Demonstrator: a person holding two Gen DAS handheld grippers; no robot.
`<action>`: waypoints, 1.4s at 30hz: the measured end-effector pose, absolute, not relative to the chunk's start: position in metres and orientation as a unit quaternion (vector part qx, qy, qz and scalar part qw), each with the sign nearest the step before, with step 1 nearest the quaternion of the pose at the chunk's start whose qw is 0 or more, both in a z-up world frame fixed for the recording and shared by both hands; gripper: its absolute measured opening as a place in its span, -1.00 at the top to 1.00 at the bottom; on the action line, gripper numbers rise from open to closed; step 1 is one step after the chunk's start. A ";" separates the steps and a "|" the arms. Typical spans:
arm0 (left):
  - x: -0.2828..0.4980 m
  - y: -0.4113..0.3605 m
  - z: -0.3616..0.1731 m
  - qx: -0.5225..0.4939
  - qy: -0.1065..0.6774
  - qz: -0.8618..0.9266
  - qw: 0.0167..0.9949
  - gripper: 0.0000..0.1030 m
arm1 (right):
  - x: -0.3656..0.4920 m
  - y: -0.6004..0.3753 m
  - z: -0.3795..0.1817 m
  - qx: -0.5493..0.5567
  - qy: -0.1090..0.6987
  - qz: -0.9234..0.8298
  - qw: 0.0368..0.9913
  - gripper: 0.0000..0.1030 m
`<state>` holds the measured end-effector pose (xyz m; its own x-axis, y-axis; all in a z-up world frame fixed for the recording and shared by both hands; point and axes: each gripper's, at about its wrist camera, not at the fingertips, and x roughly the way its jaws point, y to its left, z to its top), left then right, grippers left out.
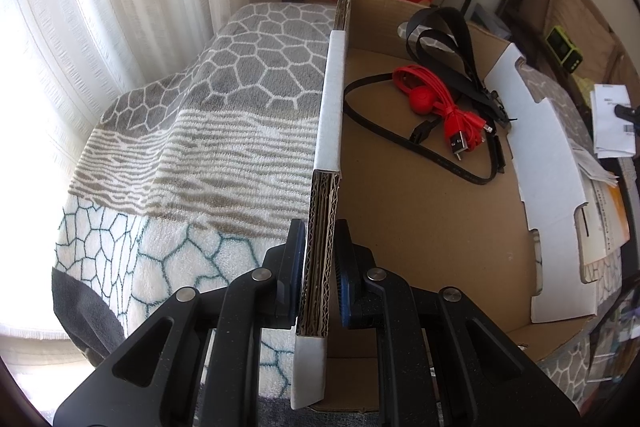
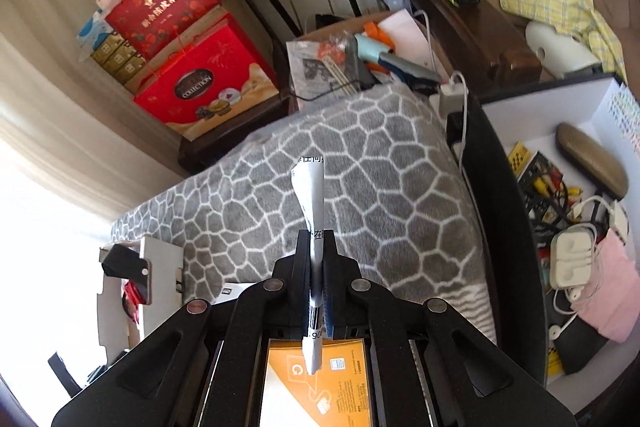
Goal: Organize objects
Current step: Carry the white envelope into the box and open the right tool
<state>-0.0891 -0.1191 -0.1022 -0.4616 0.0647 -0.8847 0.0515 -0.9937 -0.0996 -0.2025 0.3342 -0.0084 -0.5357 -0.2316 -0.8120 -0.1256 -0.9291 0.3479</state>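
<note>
Left gripper (image 1: 320, 275) pinching side wall of cardboard box (image 1: 420, 227), jaws pressed on wall edge; I hold box steady. Inside, far end: red cable (image 1: 436, 103) and black straps (image 1: 452, 39).

Right gripper (image 2: 318, 267) clamped on folded paper slip (image 2: 312, 203), long axis running along fingers, tip pointing away over grey blanket (image 2: 360, 167).

Key relation: cardboard box lies left and near of right gripper; bin with earphones (image 2: 576, 163) right. My guess: slip goes left; right hand is carrier.
</note>
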 end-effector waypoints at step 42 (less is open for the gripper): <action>-0.080 -0.133 -0.088 -0.511 -0.116 0.852 0.012 0.66 | -0.154 0.050 -0.066 0.555 -0.135 -0.765 0.298 0.93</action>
<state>-0.0799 -0.1328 -0.0881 -0.4774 0.1400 -0.8674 0.0980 -0.9726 -0.2110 -0.1544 0.0498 -0.0660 -0.2057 -0.6048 -0.7693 0.3057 -0.7865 0.5366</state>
